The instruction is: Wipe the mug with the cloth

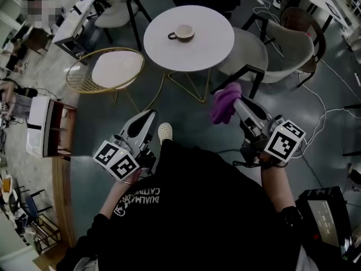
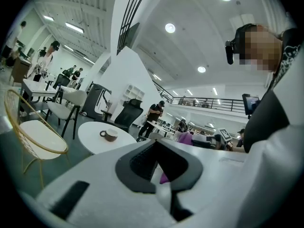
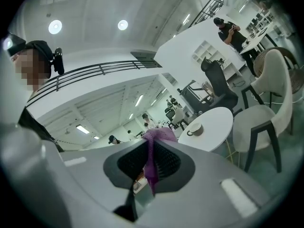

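Mug (image 1: 183,33) stands on the round bench (image 1: 211,47), well apart from both grippers; probably rigid, breakable and smooth-glazed, best steadied at handle or rim; right gripper (image 1: 237,101) jaws clamp the soft, light purple cloth (image 1: 224,103); left gripper (image 1: 148,117) jaws clenched, empty.

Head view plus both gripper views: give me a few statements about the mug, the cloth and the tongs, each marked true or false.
1. The mug stands on the round white table. True.
2. The right tongs are empty. False: they are shut on the purple cloth.
3. The left tongs are shut with nothing between them. True.
4. The cloth is pressed against the mug. False: it hangs from the right tongs on the near side of the table, apart from the mug.
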`<state>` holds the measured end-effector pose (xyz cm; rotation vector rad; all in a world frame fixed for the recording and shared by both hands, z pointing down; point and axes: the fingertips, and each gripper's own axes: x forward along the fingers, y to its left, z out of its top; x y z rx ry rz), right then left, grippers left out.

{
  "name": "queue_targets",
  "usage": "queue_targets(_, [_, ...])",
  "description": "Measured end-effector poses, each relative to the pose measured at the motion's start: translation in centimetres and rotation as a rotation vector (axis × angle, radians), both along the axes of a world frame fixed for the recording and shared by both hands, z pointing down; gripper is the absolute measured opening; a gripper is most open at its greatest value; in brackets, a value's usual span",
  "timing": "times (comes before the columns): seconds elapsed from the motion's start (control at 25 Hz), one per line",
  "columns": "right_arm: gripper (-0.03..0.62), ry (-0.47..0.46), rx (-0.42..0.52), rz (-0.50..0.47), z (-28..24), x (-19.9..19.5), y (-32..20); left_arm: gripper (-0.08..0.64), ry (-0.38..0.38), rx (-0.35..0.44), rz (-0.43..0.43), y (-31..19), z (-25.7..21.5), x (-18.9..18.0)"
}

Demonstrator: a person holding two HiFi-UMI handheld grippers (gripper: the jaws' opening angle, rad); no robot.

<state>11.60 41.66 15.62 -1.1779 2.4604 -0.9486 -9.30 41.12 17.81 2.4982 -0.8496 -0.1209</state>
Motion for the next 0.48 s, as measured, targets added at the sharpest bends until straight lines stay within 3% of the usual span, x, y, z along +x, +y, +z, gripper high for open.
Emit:
queue_targets(0.16, [0.043, 0.028, -0.028, 0.046, 0.7, -0.1, -2.6, 0.0, -0.019, -0.031, 0.022, -3.5, 1.0, -0.1])
queue_targets(0.48, [0.043, 0.046, -0.121, 0.188, 1.2, -0.6, -11.1, -0.001, 0.029, -0.051, 0.122, -13.9, 0.2, -0.3])
